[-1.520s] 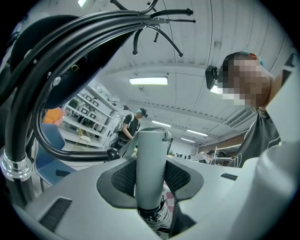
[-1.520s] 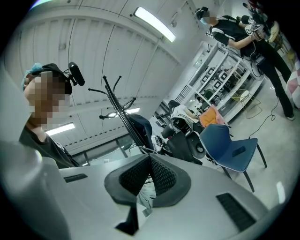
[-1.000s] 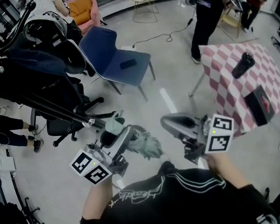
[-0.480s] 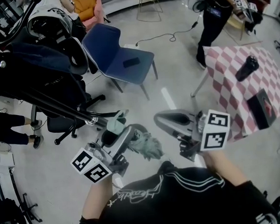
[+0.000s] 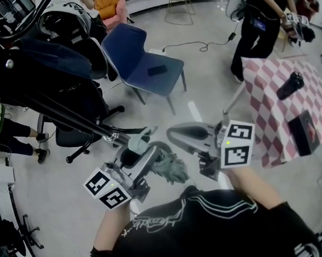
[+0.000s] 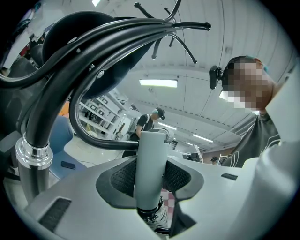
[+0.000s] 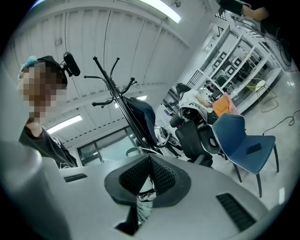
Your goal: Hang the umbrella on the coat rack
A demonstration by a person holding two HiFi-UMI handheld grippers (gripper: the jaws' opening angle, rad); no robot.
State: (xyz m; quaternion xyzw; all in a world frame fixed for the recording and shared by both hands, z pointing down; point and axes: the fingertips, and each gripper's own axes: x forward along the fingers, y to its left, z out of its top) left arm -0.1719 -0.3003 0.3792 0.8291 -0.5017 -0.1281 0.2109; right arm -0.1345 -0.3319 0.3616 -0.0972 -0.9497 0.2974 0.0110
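The person's black top fills the bottom edge of the head view, and both forearms run out of it to the marker cubes; the hands themselves are hidden behind the cubes. The left gripper has its ribbed pads pressed on either side of the umbrella's pale grey handle, which stands upright between them. The handle's lower end drops out of sight below the jaws. In the head view the folded grey-green umbrella bunches between the two grippers, partly covered by the left one, so its full length cannot be made out.

The right gripper has its pads meeting at their tips with nothing held. A striped scrap shows through the gap beneath them, too small to identify.

The handle's top sits just beside the chrome collar of the coat rack. Whether they touch cannot be told. The rack's black tubes are draped in dark clothing and its upper hooks are cut off by the frame.

Farther off are a blue chair carrying a small dark object and a checked table with a black bottle. A standing person is cropped at the top edge.
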